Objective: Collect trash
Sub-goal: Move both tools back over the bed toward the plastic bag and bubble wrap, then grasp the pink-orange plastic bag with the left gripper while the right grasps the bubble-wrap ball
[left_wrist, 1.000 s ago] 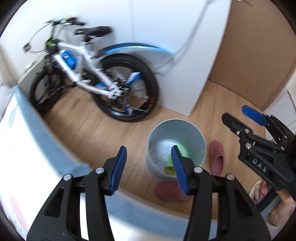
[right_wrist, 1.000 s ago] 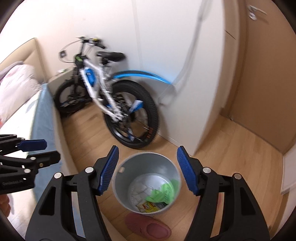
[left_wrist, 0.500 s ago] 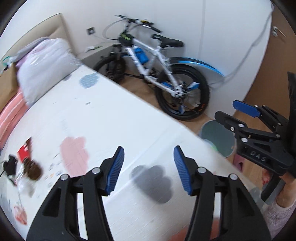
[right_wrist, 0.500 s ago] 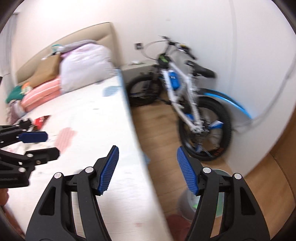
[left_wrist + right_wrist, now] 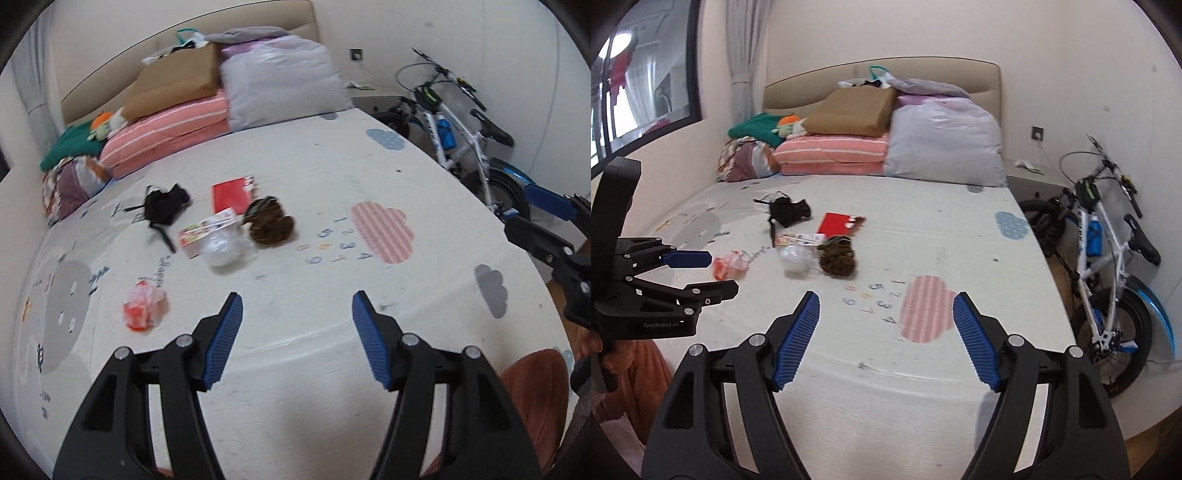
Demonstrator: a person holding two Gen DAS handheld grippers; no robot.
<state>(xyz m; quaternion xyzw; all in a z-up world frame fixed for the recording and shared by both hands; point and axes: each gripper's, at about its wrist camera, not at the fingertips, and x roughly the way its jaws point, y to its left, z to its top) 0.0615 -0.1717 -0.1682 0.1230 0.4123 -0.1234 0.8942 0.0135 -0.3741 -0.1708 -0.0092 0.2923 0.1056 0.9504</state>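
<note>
Several pieces of trash lie mid-bed on the white printed bed cover (image 5: 369,177) (image 5: 942,229): a black mask (image 5: 166,203) (image 5: 788,210), a red packet (image 5: 232,194) (image 5: 838,223), a brown crumpled wad (image 5: 269,221) (image 5: 836,256), a clear plastic ball (image 5: 221,251) (image 5: 794,256), a printed wrapper (image 5: 205,229) and an orange-red wrapper (image 5: 144,310) (image 5: 729,266). My left gripper (image 5: 297,332) (image 5: 701,273) hovers over the near part of the bed, its jaws opening, nothing between them. My right gripper (image 5: 886,336) (image 5: 543,221) hovers to its right, also opening and empty.
Pillows (image 5: 942,147) and folded bedding are stacked against the headboard (image 5: 879,74). A white and blue bicycle (image 5: 1108,258) (image 5: 461,129) stands on the floor right of the bed, by a nightstand (image 5: 1030,181). A window (image 5: 635,92) is on the left wall.
Both grippers swung up and away from the grey bin on the floor and now face the bed. The bin has left view. Both pairs of jaws stand wider apart.
</note>
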